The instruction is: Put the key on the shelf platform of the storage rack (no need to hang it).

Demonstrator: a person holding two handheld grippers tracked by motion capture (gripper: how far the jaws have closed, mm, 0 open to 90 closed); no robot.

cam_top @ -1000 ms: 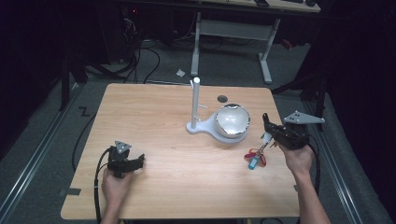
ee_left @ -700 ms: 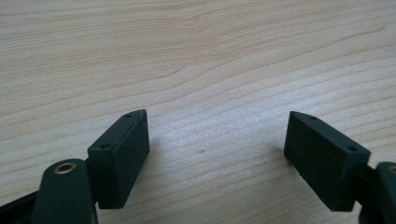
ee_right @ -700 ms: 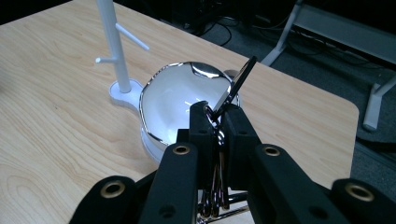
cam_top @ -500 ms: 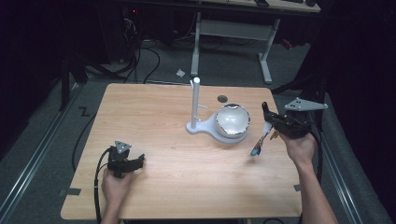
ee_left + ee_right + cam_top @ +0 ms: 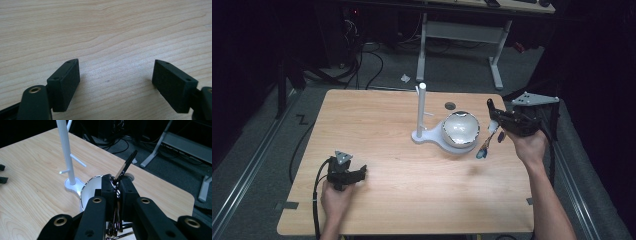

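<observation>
Holding the bunch of keys (image 5: 488, 142) clenched in my right hand-held gripper (image 5: 493, 119) at right of frame, beside the bowl (image 5: 460, 129); my left hand-held gripper (image 5: 357, 173) rested released at lower left.

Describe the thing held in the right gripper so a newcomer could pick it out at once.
On the wooden table, find the white stand with its shiny bowl. Just right of it, the right gripper is shut on a bunch of keys, dangling with coloured tags.

We see the right claw (image 5: 115, 185) covering most of the key bunch (image 5: 124, 168), whose lower part runs off the bottom edge. In the high view its dangling tags (image 5: 484, 149) are too small to identify.
</observation>
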